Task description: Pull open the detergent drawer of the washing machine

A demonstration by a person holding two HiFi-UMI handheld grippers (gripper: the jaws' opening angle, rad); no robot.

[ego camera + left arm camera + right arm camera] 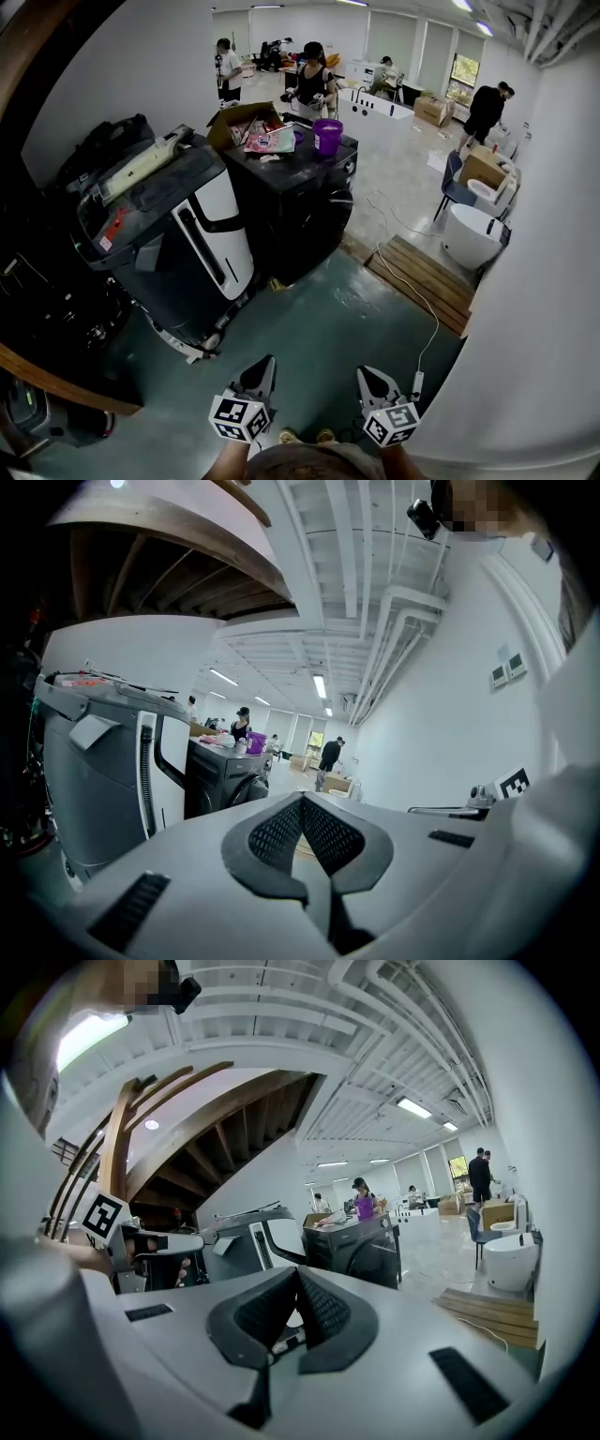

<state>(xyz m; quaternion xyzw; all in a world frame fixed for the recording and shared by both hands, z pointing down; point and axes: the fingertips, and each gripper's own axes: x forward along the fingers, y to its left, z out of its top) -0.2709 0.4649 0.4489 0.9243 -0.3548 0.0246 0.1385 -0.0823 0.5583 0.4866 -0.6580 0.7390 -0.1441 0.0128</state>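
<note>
Head view: both grippers [266, 364] [365, 373] closed, empty

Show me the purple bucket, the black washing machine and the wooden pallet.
purple bucket [327, 137], head view, on its side wall.
black washing machine [281, 217], head view, on its dark side panel.
wooden pallet [424, 281], head view, on its top slats.
</note>
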